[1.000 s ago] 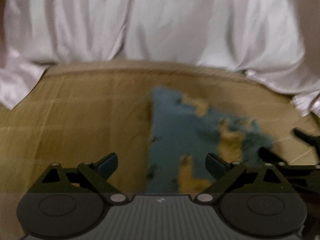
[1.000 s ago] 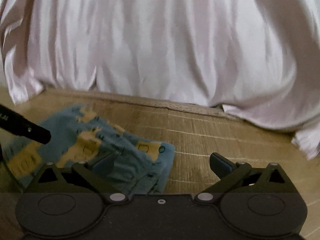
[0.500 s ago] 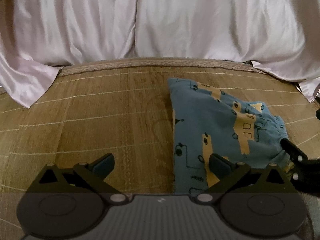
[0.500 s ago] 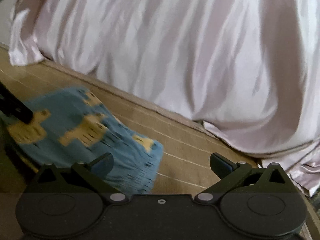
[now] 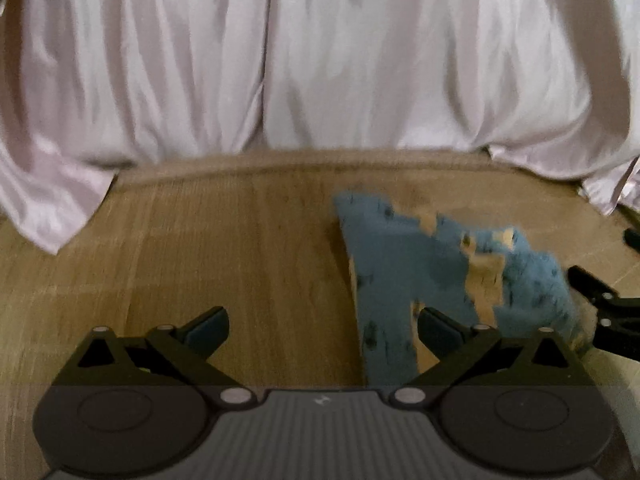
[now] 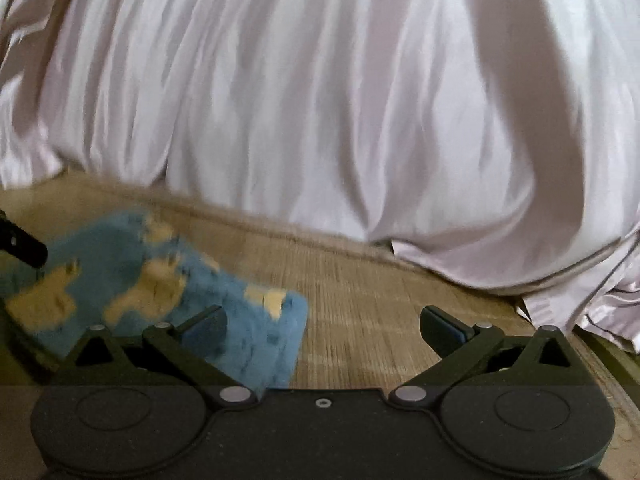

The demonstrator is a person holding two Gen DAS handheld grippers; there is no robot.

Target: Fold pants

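Observation:
Blue pants (image 5: pixel 404 276) with a yellow print lie folded in a compact bundle on a woven straw mat (image 5: pixel 240 248). My left gripper (image 5: pixel 322 330) is open above the mat, with the pants under and beyond its right finger. In the right wrist view the same pants (image 6: pixel 168 292) lie at the lower left, partly behind the left finger of my open right gripper (image 6: pixel 322 330). Neither gripper holds anything. The tip of the other gripper (image 5: pixel 600 304) shows at the right edge of the left wrist view. Both views are blurred by motion.
A pale pink satin sheet (image 5: pixel 320 60) hangs in folds along the far edge of the mat and spills onto it at both sides (image 6: pixel 560 272). Bare mat (image 6: pixel 380 312) lies to the right of the pants.
Both views have shifted and blurred, so both grippers are moving. The pants sit lower and farther off in the left wrist view. Both grippers stay open throughout.

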